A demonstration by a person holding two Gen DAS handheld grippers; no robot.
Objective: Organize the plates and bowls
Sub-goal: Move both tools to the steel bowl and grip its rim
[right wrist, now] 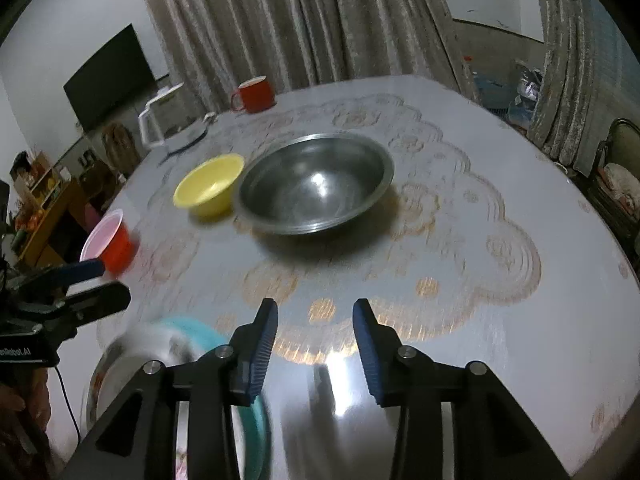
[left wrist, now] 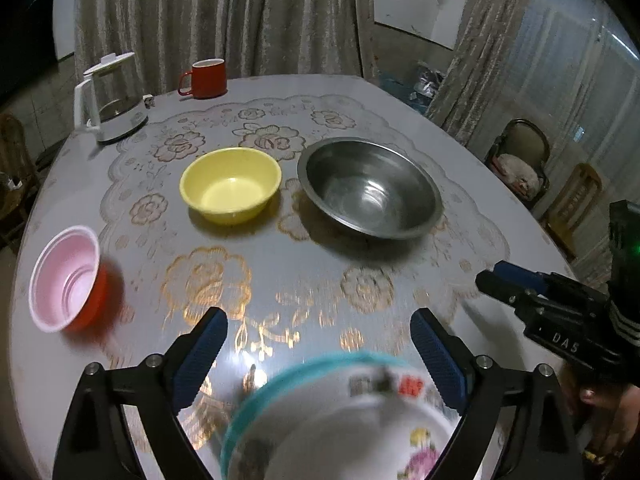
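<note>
Teal-rimmed plate (left wrist: pixel 340 420) below left tool (left wrist: pixel 320 344), angled down, fingers apart, empty; right tool (right wrist: pixel 316 332) likewise.

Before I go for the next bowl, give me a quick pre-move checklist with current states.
1. Left tongs open, nothing gripped: ok.
2. Right tongs open, empty: ok.
3. Yellow bowl upright, empty: ok.
4. Steel bowl upright, empty, apart from the yellow bowl: ok.
5. Red bowl upright on table: ok.
6. Floral plate under the left tongs, settled flat: cannot tell, blurred.
</note>
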